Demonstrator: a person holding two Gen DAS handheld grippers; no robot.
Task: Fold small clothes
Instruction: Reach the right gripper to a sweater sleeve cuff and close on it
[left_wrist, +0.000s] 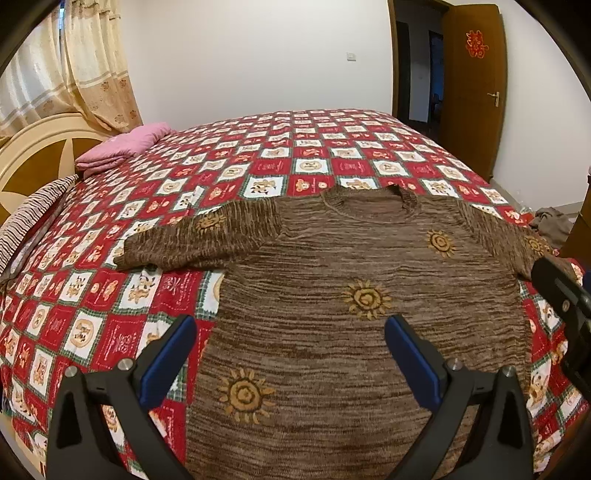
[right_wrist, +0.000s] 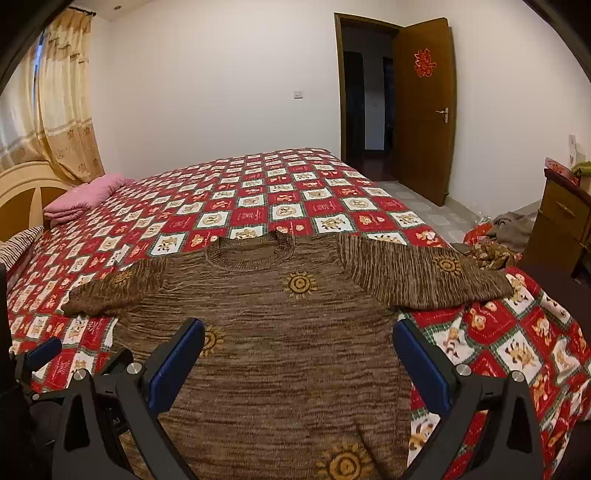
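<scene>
I hold my left gripper (left_wrist: 290, 354) above the lower left part of the brown knitted sweater with yellow sun motifs (left_wrist: 351, 295), its jaws spread wide and empty. My right gripper (right_wrist: 299, 360) hovers beside it over the sweater's lower right part, also wide apart, gripping nothing. The sweater lies flat, sleeves out, on the red-and-white checked bedspread (left_wrist: 258, 155).

The sweater (left_wrist: 332, 295) lay flat on the bed (left_wrist: 258, 155) directly ahead of both grippers, neckline farthest away, one sleeve (left_wrist: 199, 240) out to the left, the other sleeve (right_wrist: 417, 277) to the right. A folded blanket (left_wrist: 122, 147) sat far ahead-left, the door (right_wrist: 424, 110) far ahead-right
</scene>
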